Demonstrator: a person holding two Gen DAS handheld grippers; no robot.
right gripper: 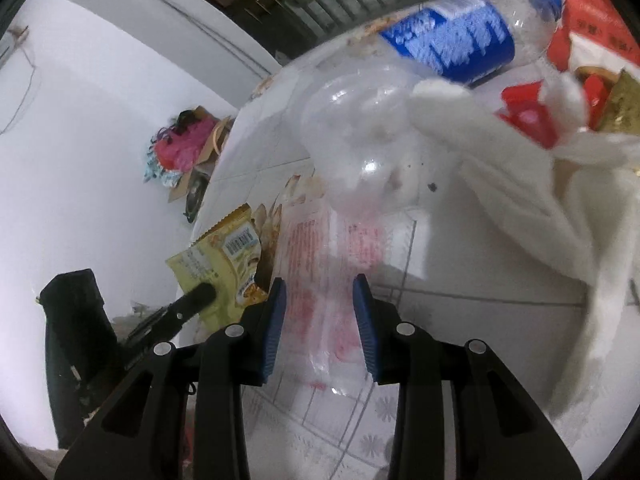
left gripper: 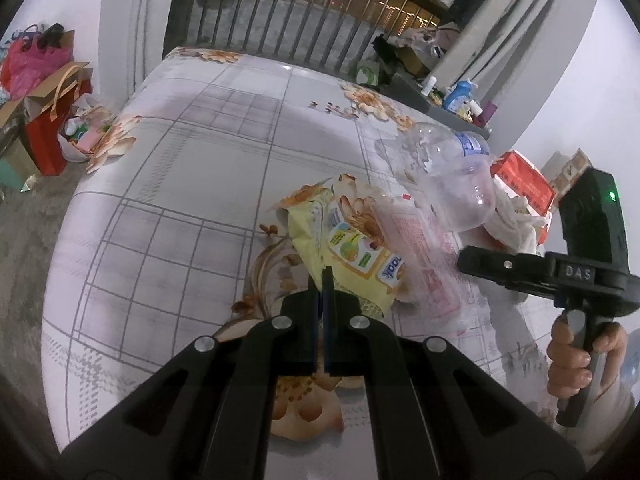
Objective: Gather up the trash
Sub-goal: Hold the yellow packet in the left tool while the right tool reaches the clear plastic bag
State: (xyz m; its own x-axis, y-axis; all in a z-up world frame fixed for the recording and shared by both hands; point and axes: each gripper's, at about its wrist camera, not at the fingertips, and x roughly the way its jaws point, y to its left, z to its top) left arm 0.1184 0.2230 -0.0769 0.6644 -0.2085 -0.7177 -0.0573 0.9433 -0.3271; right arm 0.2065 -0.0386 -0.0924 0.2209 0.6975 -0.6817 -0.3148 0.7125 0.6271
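Crowding the clear wrapper (right gripper: 340, 280): bottle (right gripper: 420, 64), tissue (right gripper: 520, 184).

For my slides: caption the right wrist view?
Right hand-held gripper open over a clear wrapper beside a plastic bottle.

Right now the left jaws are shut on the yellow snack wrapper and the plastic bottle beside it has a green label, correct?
Not quite: the label is blue, not green. The right wrist view shows the blue band clearly on the plastic bottle. The rest holds: the left gripper has its jaws shut on the edge of the yellow snack wrapper.
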